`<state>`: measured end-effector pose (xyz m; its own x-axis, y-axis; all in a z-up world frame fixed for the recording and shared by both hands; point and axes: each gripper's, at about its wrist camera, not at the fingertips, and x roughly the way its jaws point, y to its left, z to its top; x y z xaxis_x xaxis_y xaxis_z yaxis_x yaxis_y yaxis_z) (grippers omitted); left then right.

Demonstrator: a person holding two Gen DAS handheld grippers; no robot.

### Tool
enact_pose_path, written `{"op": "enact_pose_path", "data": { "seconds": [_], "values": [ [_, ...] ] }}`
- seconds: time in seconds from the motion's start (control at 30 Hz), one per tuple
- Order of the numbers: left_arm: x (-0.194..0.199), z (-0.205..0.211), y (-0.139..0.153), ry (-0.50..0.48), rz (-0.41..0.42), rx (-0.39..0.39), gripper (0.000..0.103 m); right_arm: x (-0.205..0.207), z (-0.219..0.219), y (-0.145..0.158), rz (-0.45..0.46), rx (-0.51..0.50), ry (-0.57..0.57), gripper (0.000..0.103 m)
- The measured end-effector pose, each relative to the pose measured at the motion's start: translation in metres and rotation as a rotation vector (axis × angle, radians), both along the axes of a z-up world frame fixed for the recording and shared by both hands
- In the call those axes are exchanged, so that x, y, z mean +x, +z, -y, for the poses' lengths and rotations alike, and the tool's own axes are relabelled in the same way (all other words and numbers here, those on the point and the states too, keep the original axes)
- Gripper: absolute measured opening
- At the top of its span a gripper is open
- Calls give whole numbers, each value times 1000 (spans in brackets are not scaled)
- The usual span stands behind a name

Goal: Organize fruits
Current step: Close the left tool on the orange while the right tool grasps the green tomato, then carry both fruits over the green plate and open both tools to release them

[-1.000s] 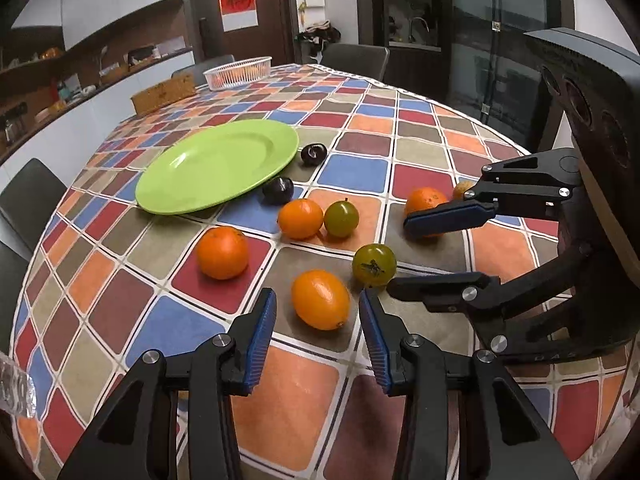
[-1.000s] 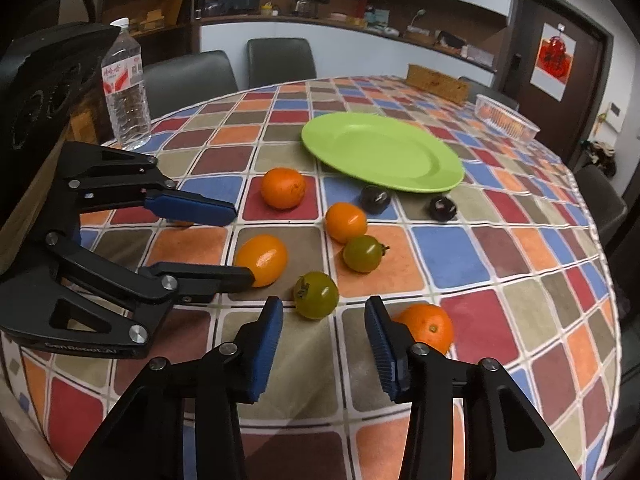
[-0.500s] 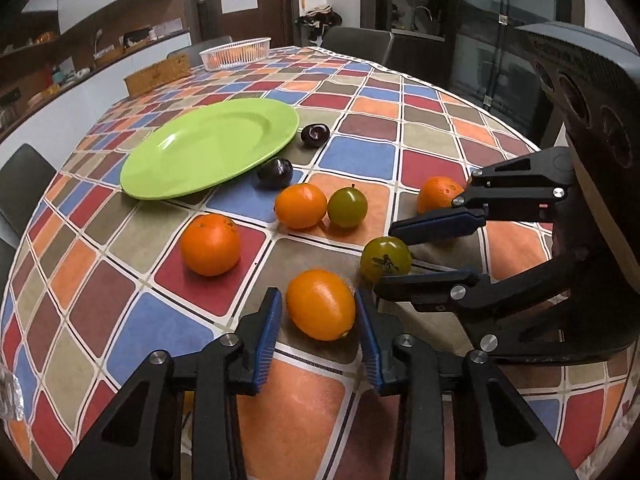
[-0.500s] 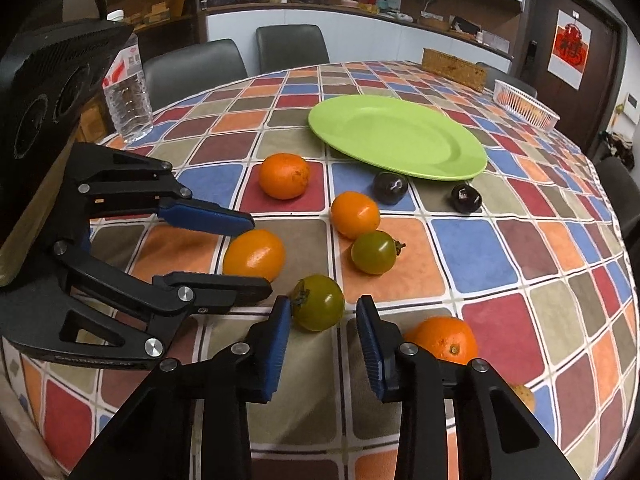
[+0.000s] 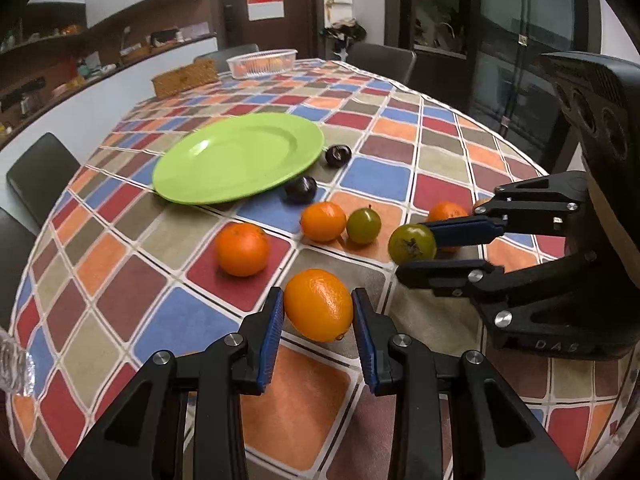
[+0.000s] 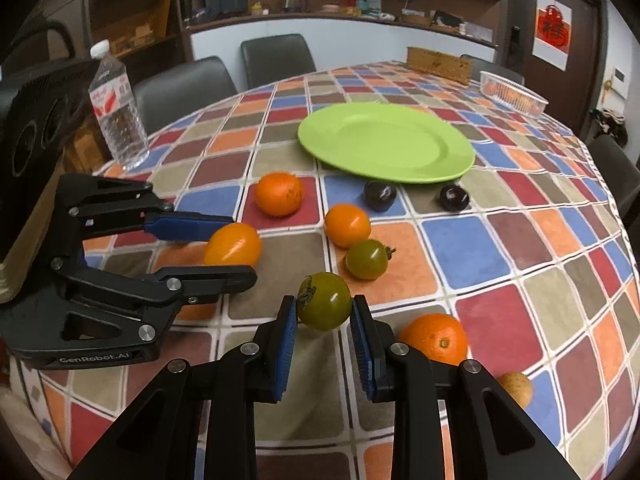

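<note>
My left gripper (image 5: 318, 308) is shut on an oval orange fruit (image 5: 319, 305), held just above the checked tablecloth; it also shows in the right wrist view (image 6: 233, 245). My right gripper (image 6: 324, 312) is shut on a green tomato (image 6: 325, 301), seen too in the left wrist view (image 5: 412, 243). A lime-green plate (image 5: 236, 158) lies empty farther back, and shows in the right wrist view (image 6: 386, 142). Loose on the cloth are other oranges (image 5: 243, 249), (image 5: 323, 221), a second green tomato (image 5: 363, 225) and two dark plums (image 5: 301, 189), (image 5: 338, 155).
A water bottle (image 6: 118, 108) stands at the table's left edge. A clear plastic basket (image 6: 514, 92) and a wicker box (image 6: 438, 64) sit at the far side. An orange (image 6: 434, 338) and a small tan fruit (image 6: 516, 388) lie near the front edge. Chairs ring the table.
Both grippers moved forward and closed: the left on the oval orange fruit, the right on the green tomato. Both fruits now look slightly lifted.
</note>
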<state>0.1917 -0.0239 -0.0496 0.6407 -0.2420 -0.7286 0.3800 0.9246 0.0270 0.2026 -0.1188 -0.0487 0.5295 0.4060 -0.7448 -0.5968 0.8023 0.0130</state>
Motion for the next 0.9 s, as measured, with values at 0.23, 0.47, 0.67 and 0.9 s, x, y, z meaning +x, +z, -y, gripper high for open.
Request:
{"op": "enact_pose_path", "data": {
  "seconds": [0.23,0.47,0.67,0.9],
  "values": [
    [-4,-3,23,41,51,-27,34,-6,4,25,51,36,-59,28],
    [10,-5,46,63,92,-47,34,0,4,47,79,68,-99,28],
    [36,-14,63,90,102,-66,34,22,-2,60,83,80,-115,28],
    [72,-26,70,97,83,-62,34,60,-14,64,45,68,-124,28]
  ]
}}
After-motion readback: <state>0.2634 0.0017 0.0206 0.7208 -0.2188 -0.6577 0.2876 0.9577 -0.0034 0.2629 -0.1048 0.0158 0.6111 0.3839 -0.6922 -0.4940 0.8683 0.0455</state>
